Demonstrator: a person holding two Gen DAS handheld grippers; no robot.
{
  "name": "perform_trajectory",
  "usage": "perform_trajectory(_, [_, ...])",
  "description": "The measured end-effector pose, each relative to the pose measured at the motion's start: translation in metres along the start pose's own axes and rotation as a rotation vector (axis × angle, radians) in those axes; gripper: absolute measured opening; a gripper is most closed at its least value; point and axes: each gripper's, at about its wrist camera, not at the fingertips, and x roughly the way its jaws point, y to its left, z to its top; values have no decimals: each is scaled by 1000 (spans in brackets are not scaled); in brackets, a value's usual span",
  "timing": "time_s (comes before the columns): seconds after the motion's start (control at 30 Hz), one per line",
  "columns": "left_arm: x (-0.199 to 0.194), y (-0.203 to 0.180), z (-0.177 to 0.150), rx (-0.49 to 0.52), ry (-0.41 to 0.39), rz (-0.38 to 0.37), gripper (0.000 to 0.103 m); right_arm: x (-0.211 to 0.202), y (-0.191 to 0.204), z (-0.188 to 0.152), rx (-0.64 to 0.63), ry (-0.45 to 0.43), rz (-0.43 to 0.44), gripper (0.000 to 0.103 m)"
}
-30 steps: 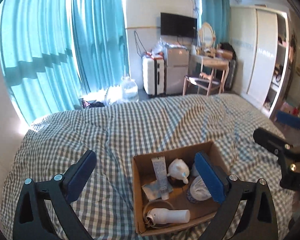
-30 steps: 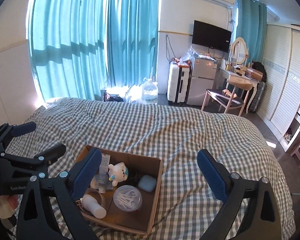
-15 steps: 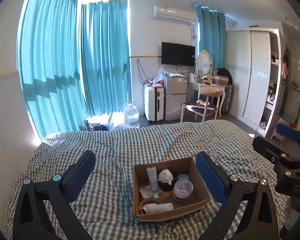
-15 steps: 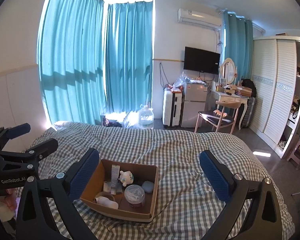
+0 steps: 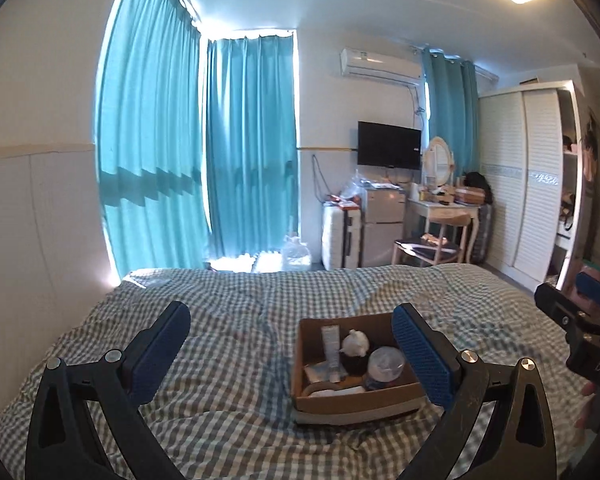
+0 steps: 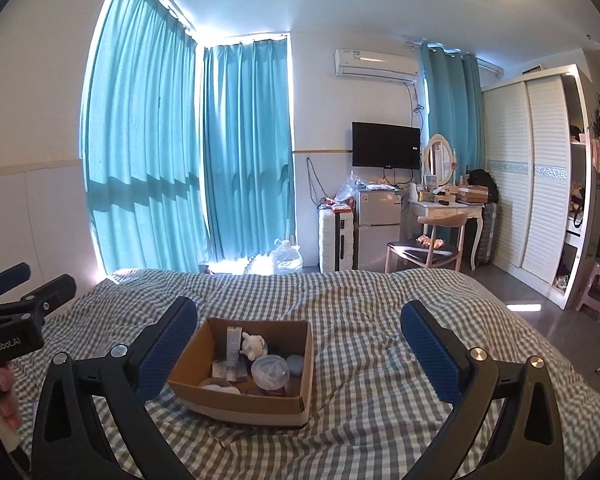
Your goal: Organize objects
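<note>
An open cardboard box [image 6: 256,398] sits flat on the checked bed [image 6: 380,380]. Inside it, a white tube [image 6: 232,347] leans at the back beside a small white plush figure [image 6: 254,346]; a clear round lidded tub [image 6: 270,372] sits nearer the front, with what looks like a pale blue pad [image 6: 295,364] beside it.

Bed [image 6: 380,312]: covered w/ grey-and-white checked cover [image 5: 236,320], rumpled, folds across middle and near edge. Directly on it: 1 open cardboard box [image 6: 252,400], sits on cover toward near side, approx centre; flaps up, pale band along base. Box contents (not on bed itself): tube, small white figure, round clear tub, misc. items. Cover surface around box otherwise just fabric; far edge meets curtained window side
</note>
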Motion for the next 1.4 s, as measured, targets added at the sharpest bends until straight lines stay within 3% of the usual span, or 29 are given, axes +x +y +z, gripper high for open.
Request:
perform_trajectory(0.1, [6,-1,-26,16,-12,35,103,9,-3,-28,-19,1,-23,102])
perform_trajectory(0.3, [15,3,-60,-28,27,17,103,23,-6,-74,-40,12,-44,102])
perform_trajectory(0.47, [20,-3,-86,-26,47,31,103,29,-8,-95,-72,27,-48,102])
perform_trajectory(0.57, [31,-5,-96,-23,103,10,103,32,-13,-102,-48,51,-41,102])
perform_trajectory(1.4, [25,-6,-92,-4,89,-3,103,32,-2,-110,-58,66,-33,102])
